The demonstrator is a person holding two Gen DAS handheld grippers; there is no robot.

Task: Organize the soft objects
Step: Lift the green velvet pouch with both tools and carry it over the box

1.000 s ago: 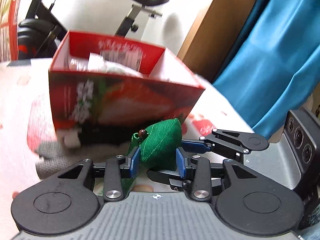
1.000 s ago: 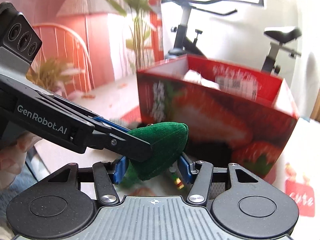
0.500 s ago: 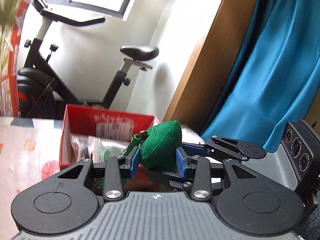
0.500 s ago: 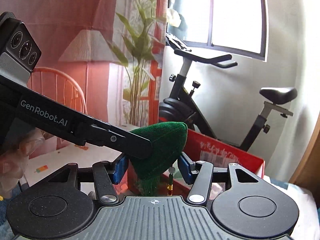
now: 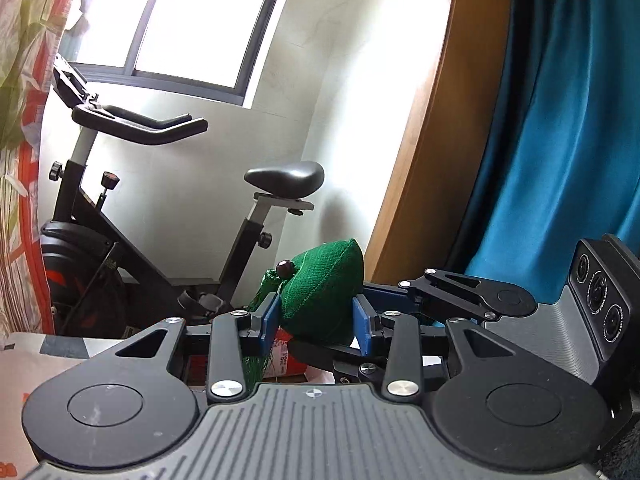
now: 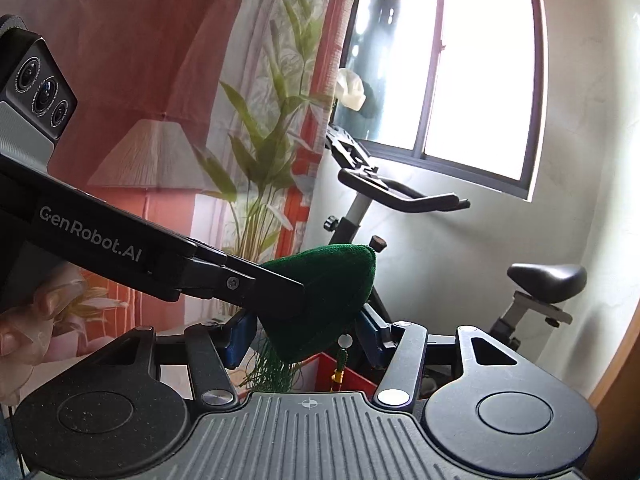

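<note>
The green pouch [image 5: 322,292] is up in the air, pinched from both sides at once. Left gripper [image 5: 316,318] has its blue pads [image 5: 269,316] pressed on the pouch's flanks, so jaws are closed on it, not spread. Right gripper [image 6: 306,332] does the same from the other side, pads squeezing the pouch [image 6: 320,300] w/ the left gripper's finger [image 6: 256,286] crossing in front of it in the right wrist view. A dark bead [image 5: 285,267] sits at the pouch's top corner, and a green tassel [image 6: 276,372] hangs below, plus a little beaded cord [image 6: 342,360].

Both grippers point roughly level, tilted a bit down, and sit at an angle to each other: in the left view the right gripper [image 5: 460,300] comes in from the right side. A hand [image 6: 24,336] is on the left gripper's grip, lower left of the right view, blurry.

Under the pouch u can just see a bit of a red box [image 6: 348,376], mostly hidden by the gripper bodies. Bg: exercise bike [image 5: 120,216], window [image 6: 472,60], blue curtain [image 5: 560,120], printed drape [image 6: 160,100]. Table edge [image 5: 48,356] shows lower left.
</note>
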